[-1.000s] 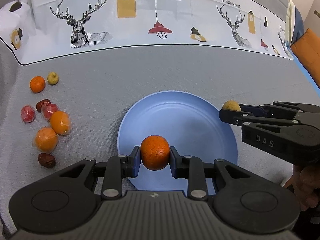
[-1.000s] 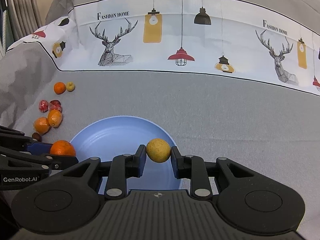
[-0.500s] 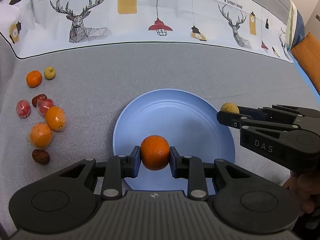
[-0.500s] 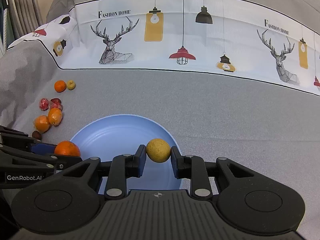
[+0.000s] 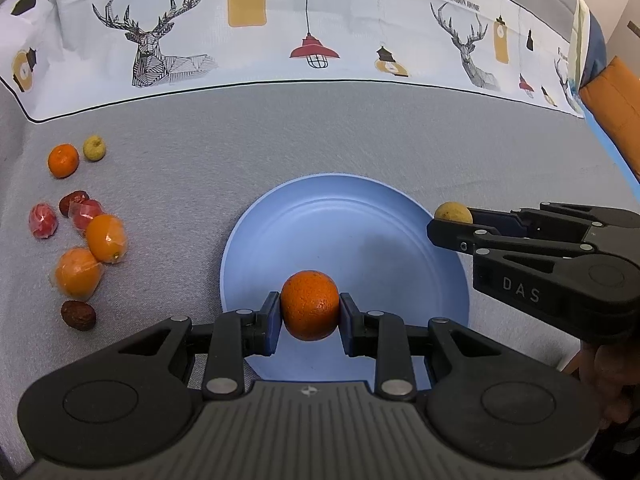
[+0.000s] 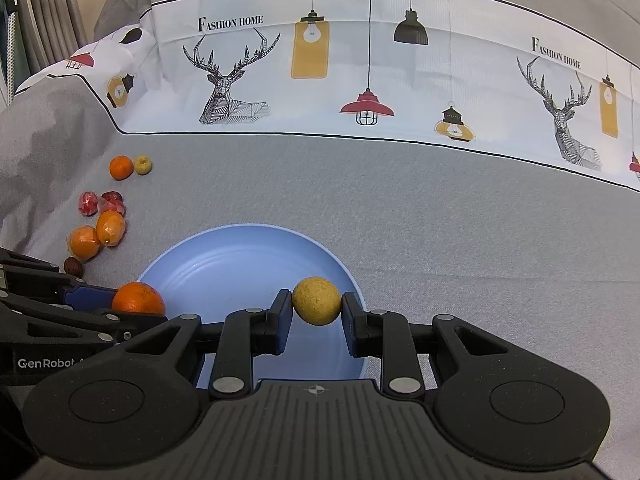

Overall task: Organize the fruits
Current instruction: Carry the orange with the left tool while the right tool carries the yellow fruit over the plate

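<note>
My left gripper point(image 5: 309, 316) is shut on an orange point(image 5: 309, 304) above the near part of a light blue plate point(image 5: 360, 232). At the plate's right rim my right gripper point(image 6: 316, 312) is shut on a small yellow fruit point(image 6: 317, 300). From the left wrist view that yellow fruit point(image 5: 453, 213) shows at the tip of the right gripper point(image 5: 450, 226). The right wrist view catches the orange point(image 6: 138, 298) at lower left, above the near left rim of the plate point(image 6: 240, 256).
Loose fruit lies left of the plate on the grey cloth: a small orange point(image 5: 63, 160), a yellow fruit point(image 5: 94, 148), red wrapped pieces point(image 5: 43, 220), two wrapped oranges point(image 5: 106, 238), brown dates point(image 5: 78, 315). A printed white cloth point(image 5: 280, 32) runs along the back.
The view over the plate has shifted slightly; the loose fruit sits a little lower left in frame. Both grips are unchanged.
</note>
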